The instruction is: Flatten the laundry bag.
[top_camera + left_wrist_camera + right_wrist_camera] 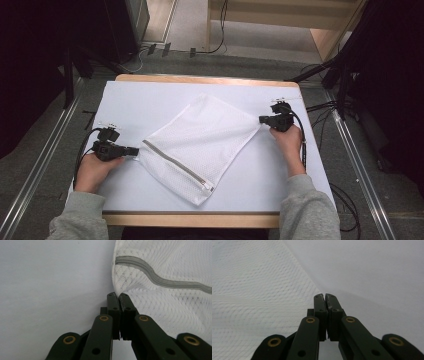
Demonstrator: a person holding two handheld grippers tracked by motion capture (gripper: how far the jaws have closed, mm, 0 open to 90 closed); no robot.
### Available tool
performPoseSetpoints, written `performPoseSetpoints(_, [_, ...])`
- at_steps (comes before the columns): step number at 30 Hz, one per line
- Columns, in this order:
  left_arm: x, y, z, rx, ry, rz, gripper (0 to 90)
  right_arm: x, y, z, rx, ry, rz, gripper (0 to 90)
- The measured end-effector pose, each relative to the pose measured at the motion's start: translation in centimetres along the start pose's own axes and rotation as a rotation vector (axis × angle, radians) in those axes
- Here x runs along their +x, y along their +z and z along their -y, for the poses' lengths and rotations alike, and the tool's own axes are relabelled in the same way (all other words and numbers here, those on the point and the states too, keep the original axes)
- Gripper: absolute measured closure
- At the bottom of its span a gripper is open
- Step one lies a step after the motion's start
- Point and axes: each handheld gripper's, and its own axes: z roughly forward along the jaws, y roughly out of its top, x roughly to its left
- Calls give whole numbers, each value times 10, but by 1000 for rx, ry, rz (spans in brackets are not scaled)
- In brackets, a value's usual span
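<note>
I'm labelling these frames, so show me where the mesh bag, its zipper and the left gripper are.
mesh bag (205,132): high view, middle of the white netting.
zipper (172,164): high view, midway along the grey strip.
left gripper (118,296): left gripper view, at the tips of the shut jaws.

A white mesh bag with a fine woven net pattern is crossed by a grey zip. It lies on a plain white table edged in pale wood. Black grippers and grey sleeves are seen.
</note>
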Motion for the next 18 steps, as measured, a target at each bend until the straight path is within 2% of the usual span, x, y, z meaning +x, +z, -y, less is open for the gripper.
performPoseSetpoints(6, [0, 0, 2, 10, 0, 35, 897, -3, 1, 2, 2, 7, 10, 894])
performPoseSetpoints(14, [-8, -5, 10, 26, 16, 50, 900, -7, 7, 4, 7, 27, -2, 894])
performPoseSetpoints(18, [-9, -6, 16, 29, 14, 59, 898, -6, 12, 4, 16, 20, -2, 893])
